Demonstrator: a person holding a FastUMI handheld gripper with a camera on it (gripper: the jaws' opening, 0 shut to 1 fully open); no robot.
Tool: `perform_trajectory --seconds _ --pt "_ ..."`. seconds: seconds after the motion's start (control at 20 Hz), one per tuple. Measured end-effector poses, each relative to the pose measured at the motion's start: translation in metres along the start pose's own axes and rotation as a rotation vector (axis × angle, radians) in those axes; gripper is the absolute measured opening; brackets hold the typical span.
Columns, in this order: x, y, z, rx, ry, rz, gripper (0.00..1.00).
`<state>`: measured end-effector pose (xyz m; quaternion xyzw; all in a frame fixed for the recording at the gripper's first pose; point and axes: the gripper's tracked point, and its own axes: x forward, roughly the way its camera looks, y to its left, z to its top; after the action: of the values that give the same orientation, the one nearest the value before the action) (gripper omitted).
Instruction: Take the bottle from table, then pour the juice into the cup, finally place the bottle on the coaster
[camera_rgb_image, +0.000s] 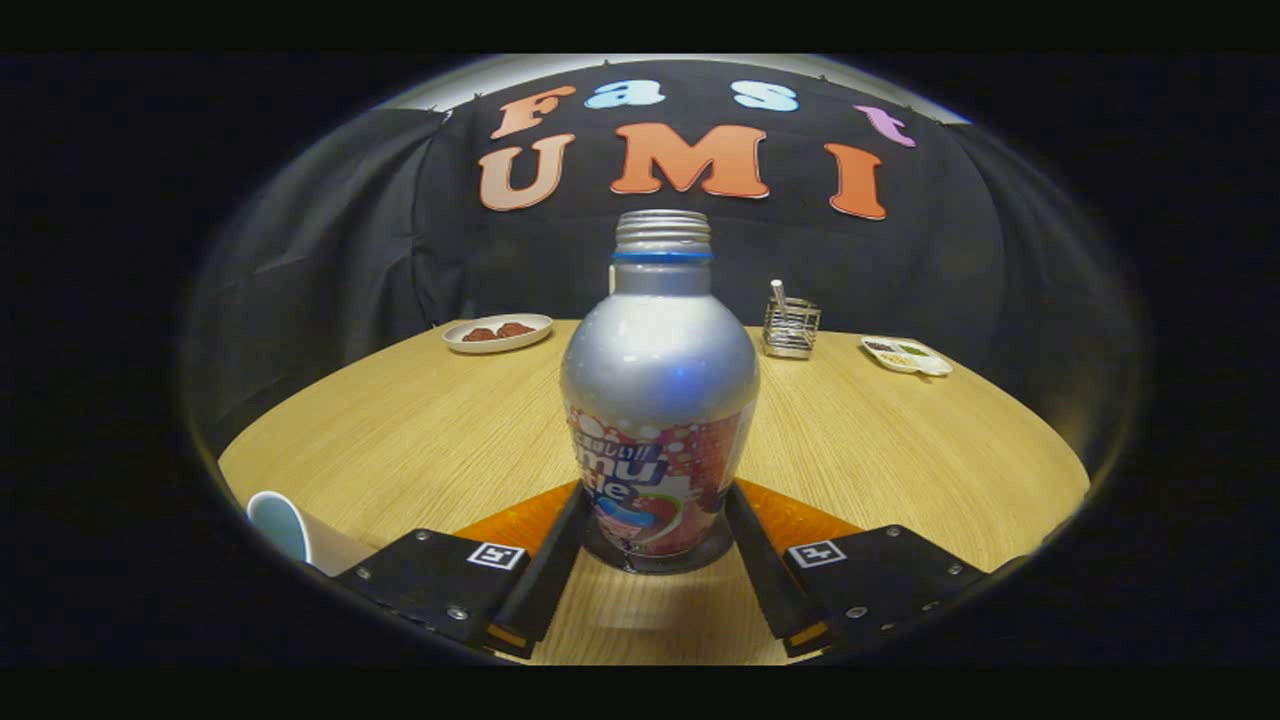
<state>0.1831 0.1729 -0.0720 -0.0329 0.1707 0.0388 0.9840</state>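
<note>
Gripper jaws pinch the uncapped metal bottle low on its label, upright over the orange coaster on the tabletop, cup off left; likely rigid, slick, top-heavy, so grip mid-body.

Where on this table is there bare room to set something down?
Bare wood lies on both sides of the bottle, out to the plate, rack and divided dish. It is crowded at the gripper: bottle, orange coaster, cup.
</note>
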Motion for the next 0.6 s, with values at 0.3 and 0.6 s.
perform_trajectory --seconds 0.3,0.6 --pt "-0.014 -0.003 0.004 -0.012 -0.018 -0.004 0.87" --pt "-0.047 -0.012 0.012 -0.041 -0.067 0.014 0.98"
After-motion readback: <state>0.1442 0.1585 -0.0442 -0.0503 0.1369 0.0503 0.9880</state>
